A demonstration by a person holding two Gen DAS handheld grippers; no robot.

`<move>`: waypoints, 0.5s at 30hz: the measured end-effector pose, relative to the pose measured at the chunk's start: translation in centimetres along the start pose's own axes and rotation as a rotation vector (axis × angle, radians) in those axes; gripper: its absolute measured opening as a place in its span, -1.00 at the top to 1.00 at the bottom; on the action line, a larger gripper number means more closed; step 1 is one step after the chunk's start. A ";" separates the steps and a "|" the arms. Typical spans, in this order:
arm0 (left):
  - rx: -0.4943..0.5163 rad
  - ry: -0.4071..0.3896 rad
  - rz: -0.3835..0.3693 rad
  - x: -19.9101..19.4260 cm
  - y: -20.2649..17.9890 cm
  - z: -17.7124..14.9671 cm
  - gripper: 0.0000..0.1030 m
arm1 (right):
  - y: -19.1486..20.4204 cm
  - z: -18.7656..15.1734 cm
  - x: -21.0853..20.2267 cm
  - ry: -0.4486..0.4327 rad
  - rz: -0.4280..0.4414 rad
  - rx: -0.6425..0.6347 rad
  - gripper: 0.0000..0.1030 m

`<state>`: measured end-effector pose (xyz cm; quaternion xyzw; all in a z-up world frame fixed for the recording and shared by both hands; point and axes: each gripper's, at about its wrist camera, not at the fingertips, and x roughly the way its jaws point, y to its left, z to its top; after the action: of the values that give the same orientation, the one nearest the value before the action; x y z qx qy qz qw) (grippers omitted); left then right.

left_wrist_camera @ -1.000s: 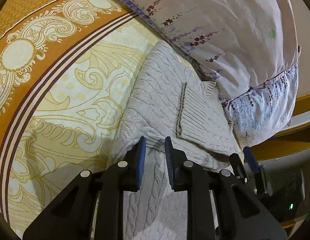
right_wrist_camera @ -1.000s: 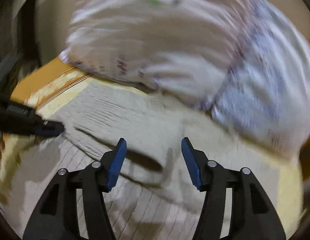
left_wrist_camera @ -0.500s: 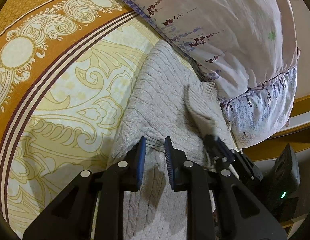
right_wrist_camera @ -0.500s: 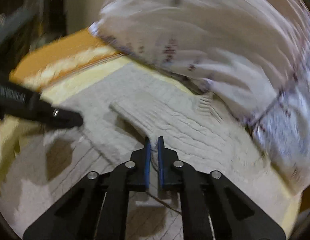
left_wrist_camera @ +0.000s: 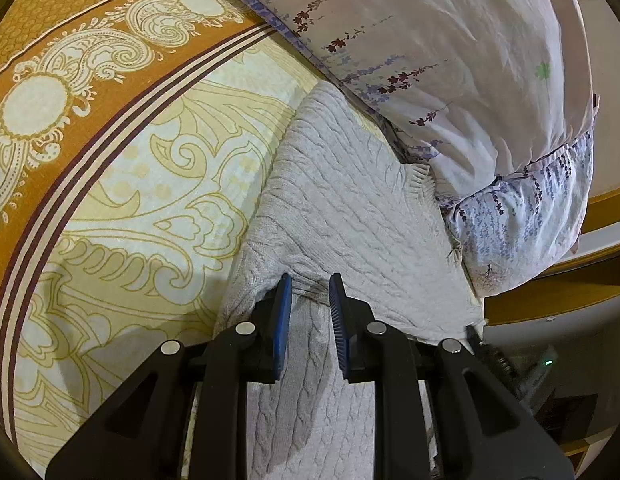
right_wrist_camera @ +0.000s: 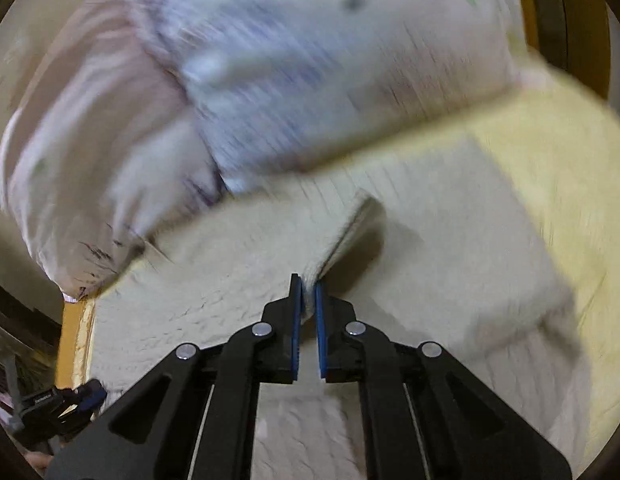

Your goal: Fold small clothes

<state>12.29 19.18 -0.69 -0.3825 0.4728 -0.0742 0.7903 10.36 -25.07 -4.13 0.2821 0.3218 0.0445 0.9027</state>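
The right gripper [right_wrist_camera: 308,284] pinches the sweater's [left_wrist_camera: 349,208] sleeve [right_wrist_camera: 349,224], which runs straight ahead from its fingers; the left gripper [left_wrist_camera: 310,280] clamps a fold.

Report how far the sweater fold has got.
Done: a bottom fold lies across the sweater on the bed. In hand: the right gripper pinches the sleeve; the left gripper pins the fold. Left: laying the sleeve flat and folding the rest.

The right gripper [right_wrist_camera: 308,282] pinches a raised edge of the cream knit sweater [right_wrist_camera: 429,248], which lies just below the blurred floral pillow [right_wrist_camera: 310,60].
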 end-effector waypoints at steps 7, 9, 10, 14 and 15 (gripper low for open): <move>0.002 -0.002 0.003 0.1 0.0 0.1 0.58 | -2.8 0.4 -0.3 -0.016 0.086 0.184 0.21; 0.000 -0.002 0.002 0.1 0.0 0.1 0.58 | -3.3 0.9 0.0 -0.021 0.065 0.207 0.39; 0.002 -0.004 0.001 0.1 0.0 0.1 0.58 | -3.6 1.4 0.3 -0.009 0.039 0.205 0.84; 0.003 -0.006 0.001 0.2 0.0 0.1 0.58 | -3.2 1.6 -1.7 -0.064 0.036 0.144 0.87; 0.008 -0.008 0.002 0.2 0.0 0.0 0.58 | -3.0 1.5 -2.0 -0.070 0.023 0.123 0.87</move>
<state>12.44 19.10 -0.84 -0.3792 0.4699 -0.0737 0.7937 9.37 -28.80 -3.67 0.3423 0.2886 0.0252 0.8938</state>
